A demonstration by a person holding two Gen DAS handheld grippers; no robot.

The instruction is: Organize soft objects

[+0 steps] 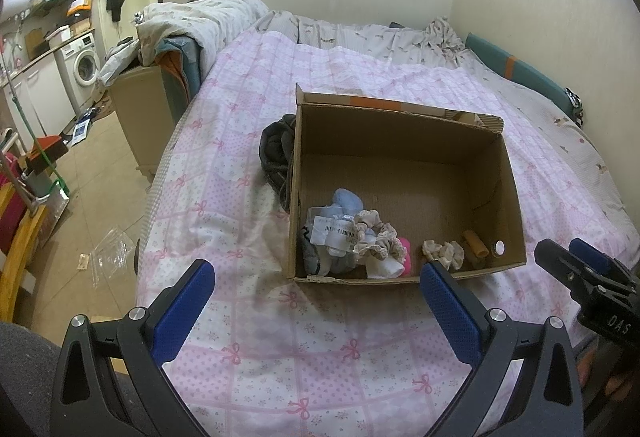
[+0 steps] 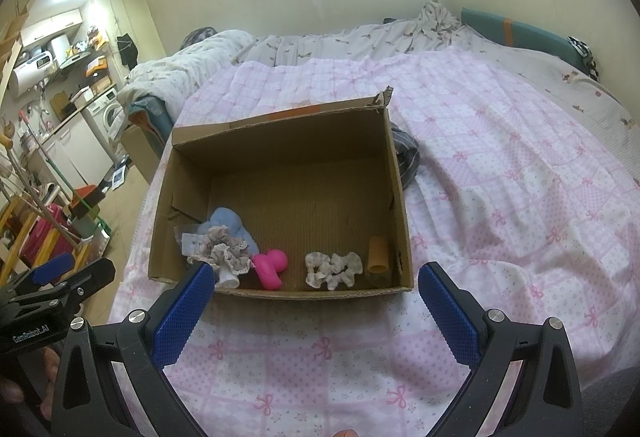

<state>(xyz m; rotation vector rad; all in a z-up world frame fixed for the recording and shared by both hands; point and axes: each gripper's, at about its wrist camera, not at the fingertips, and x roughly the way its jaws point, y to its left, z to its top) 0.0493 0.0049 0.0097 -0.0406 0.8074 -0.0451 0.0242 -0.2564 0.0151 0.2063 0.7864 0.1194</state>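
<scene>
An open cardboard box (image 1: 516, 213) (image 2: 400, 197) sits on the pink quilted bed. Along its near wall lie a blue soft item (image 1: 348, 201) (image 2: 228, 223), beige scrunchies (image 1: 376, 237) (image 2: 224, 253), a pink soft toy (image 2: 272, 265), a second pale scrunchie (image 1: 442, 252) (image 2: 334, 269) and an orange tube (image 1: 476, 243) (image 2: 378, 255). A dark cloth bundle (image 1: 276, 149) (image 2: 406, 153) lies outside the box on the bed. My left gripper (image 1: 316, 289) is open and empty, in front of the box. My right gripper (image 2: 312, 293) is open and empty, also in front of the box.
The bed (image 1: 280, 349) fills the foreground; a rumpled grey duvet (image 1: 216, 17) lies at its far end. The wall runs along the right. A kitchen area with a washing machine (image 1: 86, 67) and floor clutter lies to the left.
</scene>
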